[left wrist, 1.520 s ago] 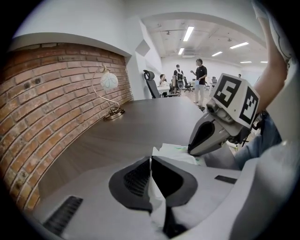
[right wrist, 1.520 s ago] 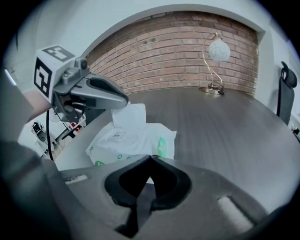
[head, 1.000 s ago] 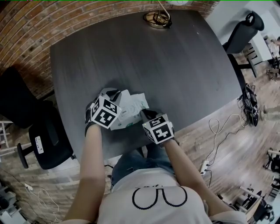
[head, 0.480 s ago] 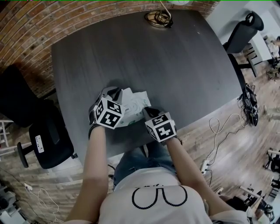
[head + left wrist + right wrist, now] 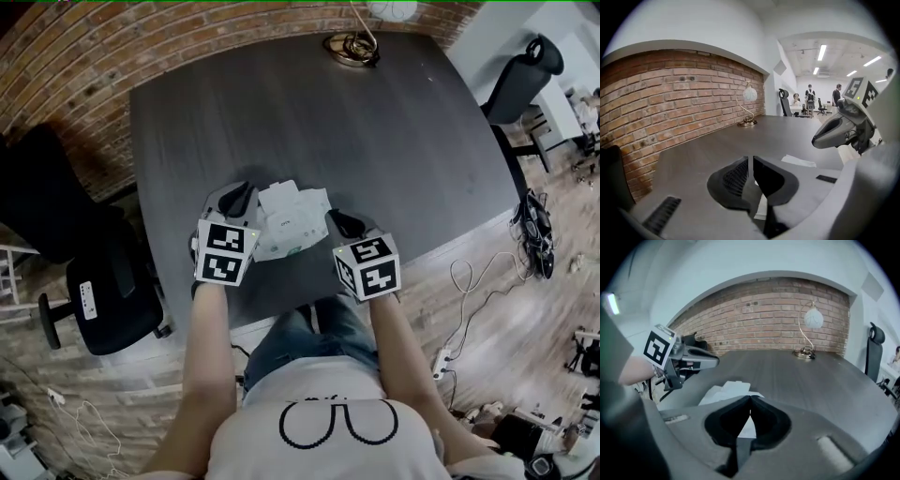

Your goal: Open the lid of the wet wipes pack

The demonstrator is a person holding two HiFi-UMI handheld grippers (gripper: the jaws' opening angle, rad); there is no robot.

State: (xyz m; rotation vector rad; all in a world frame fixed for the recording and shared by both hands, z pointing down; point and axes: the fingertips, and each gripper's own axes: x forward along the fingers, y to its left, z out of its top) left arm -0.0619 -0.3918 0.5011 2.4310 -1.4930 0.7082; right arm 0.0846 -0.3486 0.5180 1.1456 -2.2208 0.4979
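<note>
Pack [image 5: 289,221] lies on the worktop [image 5: 375,122] between left tongs [image 5: 234,199] and right tongs [image 5: 345,223], both narrow and empty; it looks light, soft and slippery, so pin the body and pinch the lid's edge.

A dark table [image 5: 375,141] is stretching ahead of the left gripper [image 5: 239,199] and the right gripper [image 5: 345,223], with a brick wall [image 5: 94,56] running beyond and a lamp [image 5: 750,95] standing at its far edge. A black office chair [image 5: 103,291] is sitting left of the left gripper, another chair [image 5: 520,75] right of the right one, on plank flooring [image 5: 506,319].
</note>
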